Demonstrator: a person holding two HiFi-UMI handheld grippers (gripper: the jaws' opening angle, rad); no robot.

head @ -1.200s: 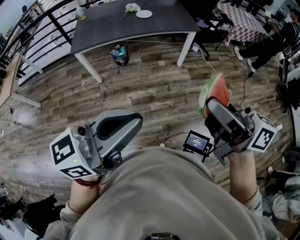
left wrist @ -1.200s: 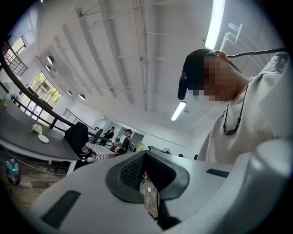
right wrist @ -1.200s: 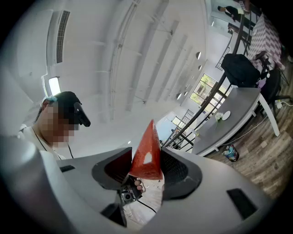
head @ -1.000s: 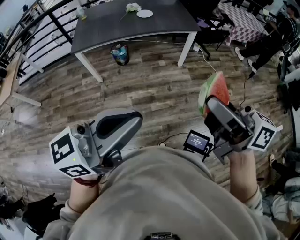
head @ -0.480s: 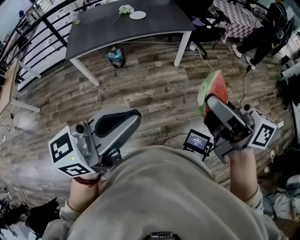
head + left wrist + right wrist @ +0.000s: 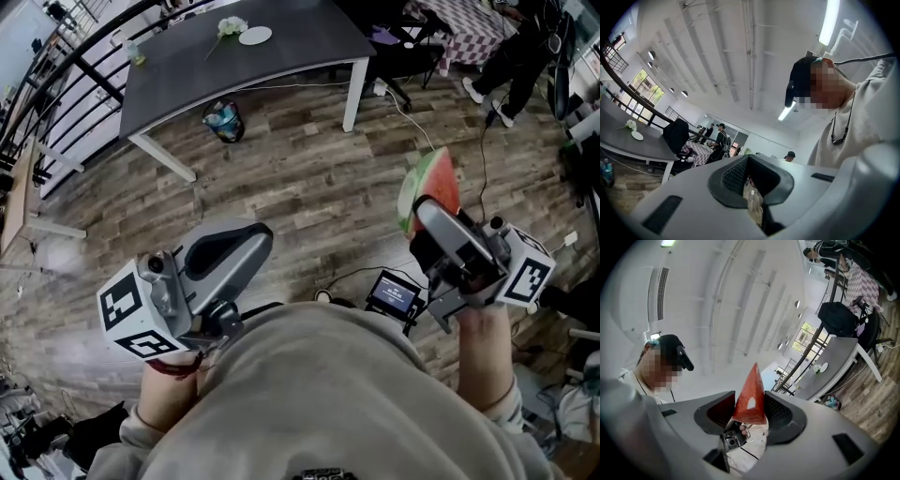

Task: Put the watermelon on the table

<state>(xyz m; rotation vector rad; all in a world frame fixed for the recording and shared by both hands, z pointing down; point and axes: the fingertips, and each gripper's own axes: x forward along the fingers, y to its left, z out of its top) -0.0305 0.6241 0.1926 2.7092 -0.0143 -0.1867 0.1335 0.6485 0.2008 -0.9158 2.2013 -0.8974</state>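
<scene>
Judging by its look, the watermelon (image 6: 431, 183) – a thin wedge of red flesh with a green rind along one edge – should be light and easy to carry in one gripper. Its flat faces may be slick, and if it is real fruit, soft enough to bruise under a hard squeeze. Those two broad faces are the sensible place to hold it, low down near the thick part. The right gripper (image 6: 750, 414) is clamped on it there, with the wedge's point sticking out past the pads. In the head view the slice sits at about 3 o'clock, high above the wooden floor (image 6: 309, 178). The left gripper (image 6: 246, 246), at 8 o'clock, has its jaws drawn together with nothing between them. The dark table (image 6: 281, 56) stands well apart at 11 o'clock – a plate (image 6: 255, 36) and flowers (image 6: 231, 26) near its far edge leave plenty of bare top.
</scene>
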